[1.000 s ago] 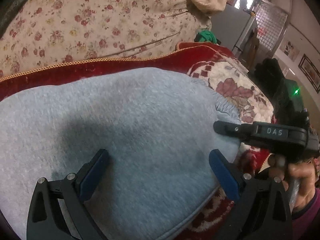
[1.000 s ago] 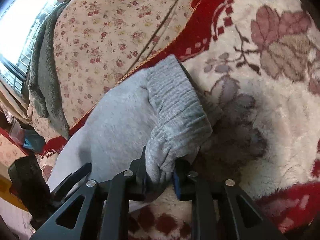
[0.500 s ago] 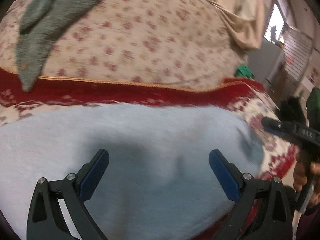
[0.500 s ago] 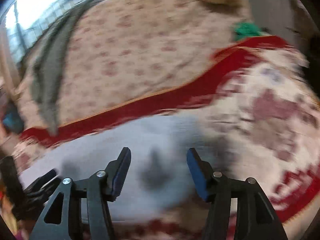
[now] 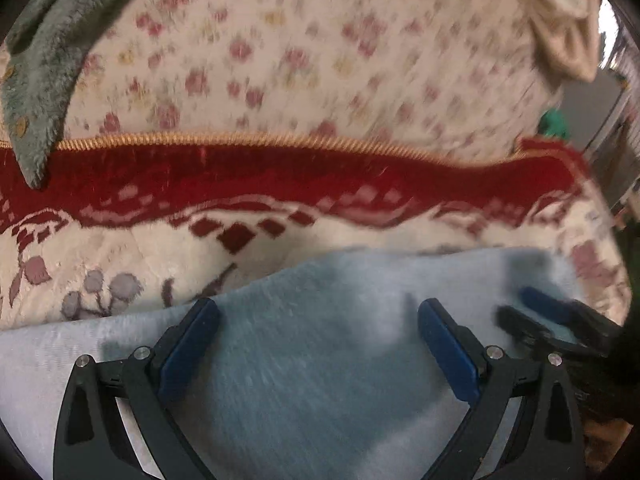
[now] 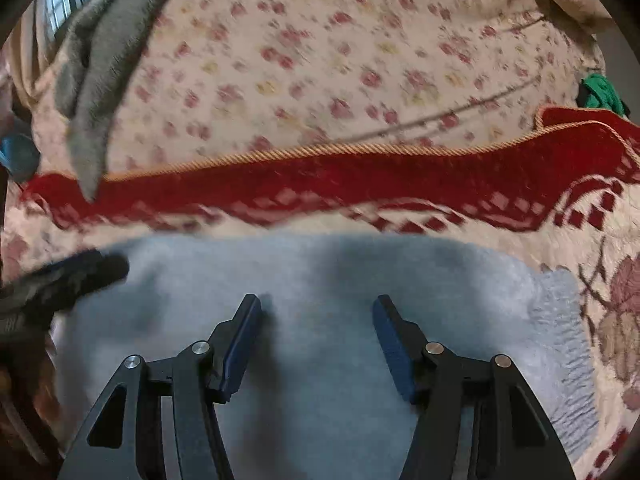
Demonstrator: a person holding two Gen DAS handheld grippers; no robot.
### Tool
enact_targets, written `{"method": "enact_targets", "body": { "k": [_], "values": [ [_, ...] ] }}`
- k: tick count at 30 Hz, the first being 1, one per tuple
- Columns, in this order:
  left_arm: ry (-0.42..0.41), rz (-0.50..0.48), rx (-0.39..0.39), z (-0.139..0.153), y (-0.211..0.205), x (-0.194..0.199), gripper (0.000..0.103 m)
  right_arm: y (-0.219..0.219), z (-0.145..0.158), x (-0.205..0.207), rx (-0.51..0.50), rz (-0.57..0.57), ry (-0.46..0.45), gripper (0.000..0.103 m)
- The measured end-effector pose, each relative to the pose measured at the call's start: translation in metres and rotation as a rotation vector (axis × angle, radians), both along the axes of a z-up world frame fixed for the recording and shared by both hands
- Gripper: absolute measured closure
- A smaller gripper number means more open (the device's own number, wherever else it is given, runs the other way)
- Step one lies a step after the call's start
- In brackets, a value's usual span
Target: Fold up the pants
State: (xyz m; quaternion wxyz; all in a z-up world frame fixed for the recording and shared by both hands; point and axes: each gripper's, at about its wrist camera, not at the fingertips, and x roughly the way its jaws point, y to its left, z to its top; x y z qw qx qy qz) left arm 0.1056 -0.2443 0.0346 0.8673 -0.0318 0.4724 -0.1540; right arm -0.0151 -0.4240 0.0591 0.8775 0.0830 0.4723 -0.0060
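Here, the right gripper (image 6: pixel 316 338) hangs above the grey pants (image 6: pixel 320 280), its blue-padded fingers (image 6: pixel 394 344) spread apart with nothing between them but the fleece below; its jaws have just been opening, the ribbed cuff no longer pinched. The left gripper (image 5: pixel 320 344) likewise points down at the pants (image 5: pixel 312 360), its fingers (image 5: pixel 188 350) wide apart and gripping nothing. Whether either set of pads touches the cloth cannot be told.

The pants lie flat on a plush cream-and-red blanket (image 6: pixel 360 184) with a flower pattern, filling the lower half of both views. In the right wrist view the ribbed cuff (image 6: pixel 560 320) sits at the right end of the pants, beside a large woven flower on the blanket. In the left wrist view the right gripper (image 5: pixel 552 316) shows blurred at the right edge of the pants; in the right wrist view the left gripper (image 6: pixel 68 280) shows as a dark blur at the pants' left edge.

Beyond the pants runs the blanket's red border with a gold corded edge (image 5: pixel 280 140). Past that edge spreads a cream sheet (image 5: pixel 320 40) printed with small roses. A grey-green fuzzy garment (image 5: pixel 36 80) drapes over the sheet, left of the pants and far from them, its tip reaching the red border. A green object (image 6: pixel 600 92) sits at the far right corner of the blanket.
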Motion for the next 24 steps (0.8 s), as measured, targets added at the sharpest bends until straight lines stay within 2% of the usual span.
{"method": "enact_targets", "body": {
  "k": [2,5,8,11,14,16,19,24],
  "values": [
    [-0.021,-0.007,0.026,-0.01,-0.003,-0.004,0.002,-0.006,-0.006,-0.009,0.041,-0.016,-0.04,0.043],
    [-0.037,-0.011,0.019,-0.012,-0.002,-0.006,0.001,0.002,-0.006,-0.015,-0.009,-0.018,-0.064,0.043],
    [-0.041,-0.01,-0.029,-0.011,0.004,-0.006,0.001,0.004,-0.005,-0.013,-0.014,-0.015,-0.06,0.042],
    [-0.074,0.012,-0.101,0.003,0.018,-0.015,0.001,0.007,0.004,-0.013,-0.022,-0.011,-0.049,0.041],
    [-0.09,0.048,-0.133,0.016,0.034,-0.029,0.001,0.017,0.019,-0.019,0.026,0.006,-0.059,0.03],
    [-0.108,0.085,-0.123,0.023,0.052,-0.045,0.001,0.034,0.026,-0.024,0.035,0.05,-0.056,0.026],
    [-0.132,0.154,-0.112,0.03,0.092,-0.075,0.001,0.073,0.032,-0.032,0.026,0.165,-0.045,0.025],
    [-0.182,0.329,-0.087,0.045,0.179,-0.134,0.001,0.144,0.037,-0.034,0.096,0.333,-0.022,0.025]
  ]
}}
